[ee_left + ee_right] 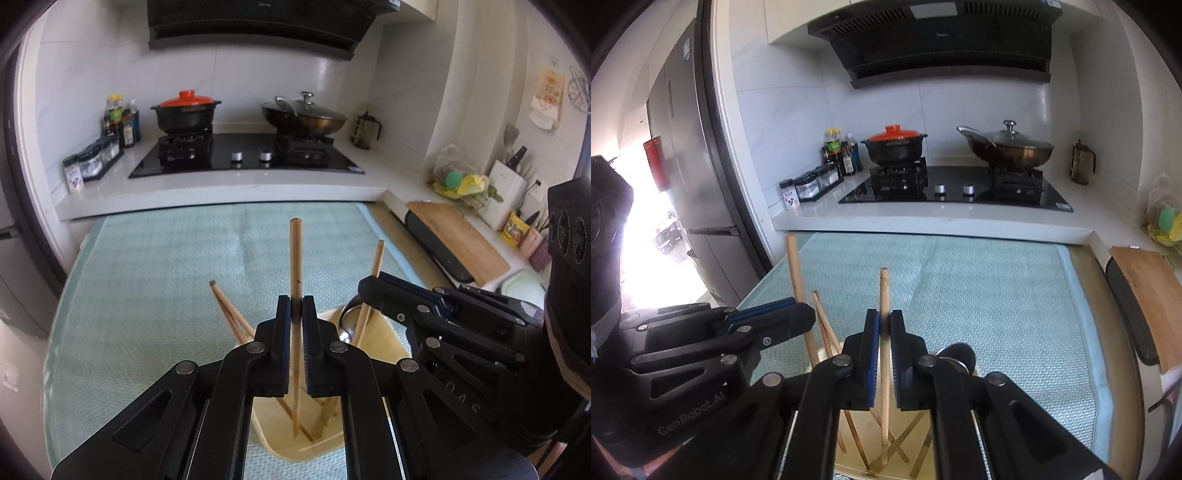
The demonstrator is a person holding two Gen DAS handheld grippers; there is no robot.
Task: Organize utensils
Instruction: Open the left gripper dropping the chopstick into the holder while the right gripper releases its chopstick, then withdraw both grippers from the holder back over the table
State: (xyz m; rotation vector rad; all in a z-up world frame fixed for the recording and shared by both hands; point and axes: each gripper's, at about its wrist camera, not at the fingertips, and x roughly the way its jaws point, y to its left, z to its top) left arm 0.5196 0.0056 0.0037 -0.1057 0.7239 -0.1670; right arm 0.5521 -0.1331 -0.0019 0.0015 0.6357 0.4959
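Standing over one wooden holder [384,343], two claws, left claw [295,306] and right claw [884,321], each pinch one chopstick [295,258].

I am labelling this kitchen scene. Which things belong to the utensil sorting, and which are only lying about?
Job:
left claw and right claw, each shut on a chopstick
wooden holder
spoon

Lying about:
clay pot
wok
cutting board

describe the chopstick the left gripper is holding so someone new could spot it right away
Start at the green mat on the table in front of the stove, where a pale wooden holder stands. Several chopsticks lean in it, but this chopstick stands nearly upright, pinched between the fingers of the left gripper. The one beside it tilts in the right gripper.
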